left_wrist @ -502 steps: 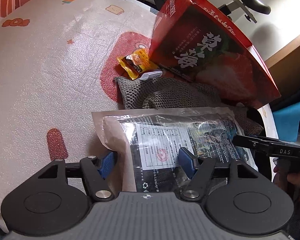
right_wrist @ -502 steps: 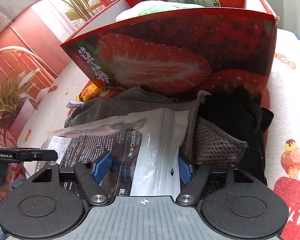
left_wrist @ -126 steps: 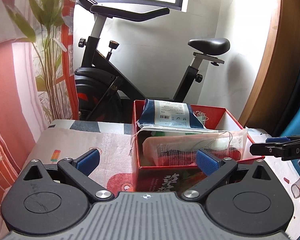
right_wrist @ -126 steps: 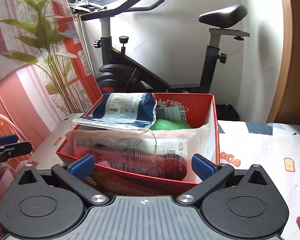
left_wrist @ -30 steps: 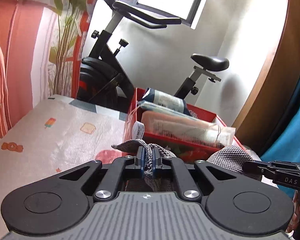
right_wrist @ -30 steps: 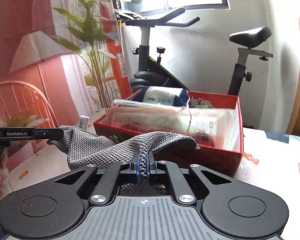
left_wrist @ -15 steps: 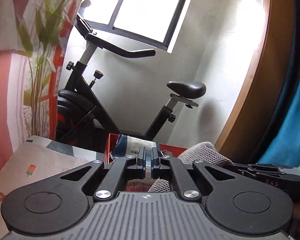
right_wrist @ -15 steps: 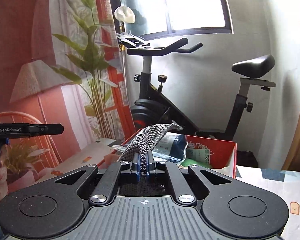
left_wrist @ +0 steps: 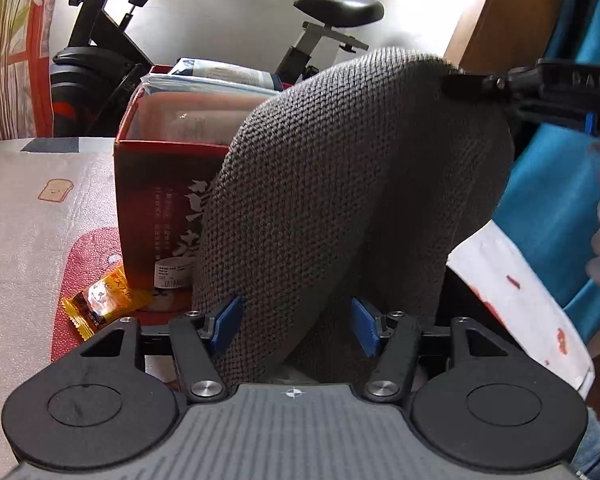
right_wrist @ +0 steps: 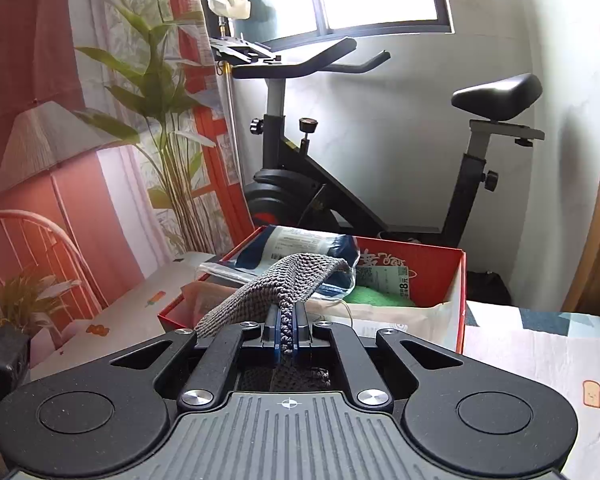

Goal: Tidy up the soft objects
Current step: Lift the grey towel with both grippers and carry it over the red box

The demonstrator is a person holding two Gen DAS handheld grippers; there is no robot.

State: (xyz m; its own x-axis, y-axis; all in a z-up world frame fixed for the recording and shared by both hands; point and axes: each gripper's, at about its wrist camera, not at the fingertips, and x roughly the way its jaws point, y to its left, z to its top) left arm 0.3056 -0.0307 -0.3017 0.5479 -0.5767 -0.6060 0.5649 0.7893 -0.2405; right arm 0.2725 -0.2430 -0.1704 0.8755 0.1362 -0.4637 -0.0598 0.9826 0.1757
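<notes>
Left wrist view shows the grey knitted cloth (left_wrist: pixel 340 200) hanging in a tall drape in front of the red box (left_wrist: pixel 155 200), pinched at its top edge by the right gripper (left_wrist: pixel 460 80) so it can be carried over the box rim. The left gripper (left_wrist: pixel 295 320) sits low under the drape, tilted downward; its jaws are opening, the blue pads (left_wrist: pixel 227 316) apart, with cloth sagging between them but not pressed. Right wrist view has the right gripper (right_wrist: pixel 285 328) closed tight on a fold of the cloth (right_wrist: pixel 283 280), aimed at the box (right_wrist: pixel 440 264), already full of packets (right_wrist: pixel 300 248). A yellow candy wrapper (left_wrist: pixel 99 300) lies on the tablecloth (left_wrist: pixel 27 232) beside the box.
</notes>
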